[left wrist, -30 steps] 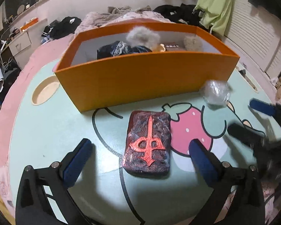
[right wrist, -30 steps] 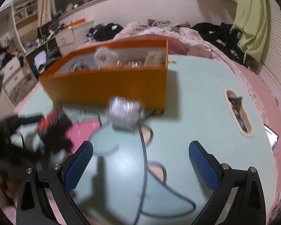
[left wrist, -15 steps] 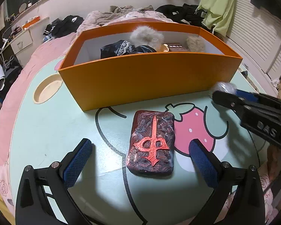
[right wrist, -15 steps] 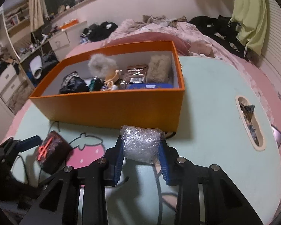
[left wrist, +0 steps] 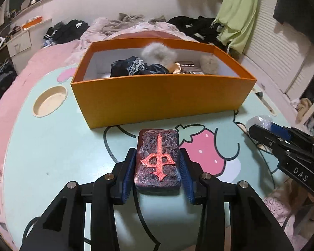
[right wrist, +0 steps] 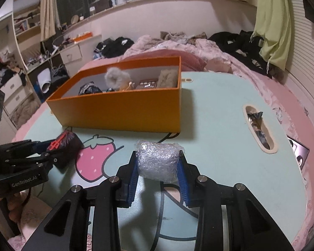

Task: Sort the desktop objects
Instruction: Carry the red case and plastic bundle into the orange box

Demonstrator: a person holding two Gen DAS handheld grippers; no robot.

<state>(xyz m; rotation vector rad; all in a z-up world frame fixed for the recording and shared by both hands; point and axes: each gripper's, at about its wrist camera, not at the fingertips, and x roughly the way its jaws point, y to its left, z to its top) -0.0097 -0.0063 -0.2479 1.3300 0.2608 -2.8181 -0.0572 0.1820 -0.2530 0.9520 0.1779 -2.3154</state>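
Note:
A dark carved block with a red symbol (left wrist: pixel 157 156) lies on the mint table (left wrist: pixel 52 146) in front of the orange box (left wrist: pixel 161 98). My left gripper (left wrist: pixel 157 152) straddles it, its jaws closing, both blue pads against the block's long sides. The right wrist view shows the same block (right wrist: pixel 67 144) between the left gripper's fingers (right wrist: pixel 41 148). My right gripper (right wrist: pixel 158 156) is shut on a bubble-wrap bundle (right wrist: pixel 158 163), right of the strawberry print and short of the orange box (right wrist: pixel 123 110). That bundle (left wrist: pixel 259 121) also shows at the left view's right edge.
The box holds dark cloth, grey fluffy pieces and small packets. A round recess (left wrist: pixel 49 103) sits in the table at the left. A slot with wrappers (right wrist: pixel 258 125) is at the right. A bed piled with clothes lies beyond the table.
The left jaws have come in from wide open onto the sides of the red-marked block. The right jaws shut on the bubble-wrap bundle earlier and still hold it, a little farther from the box.

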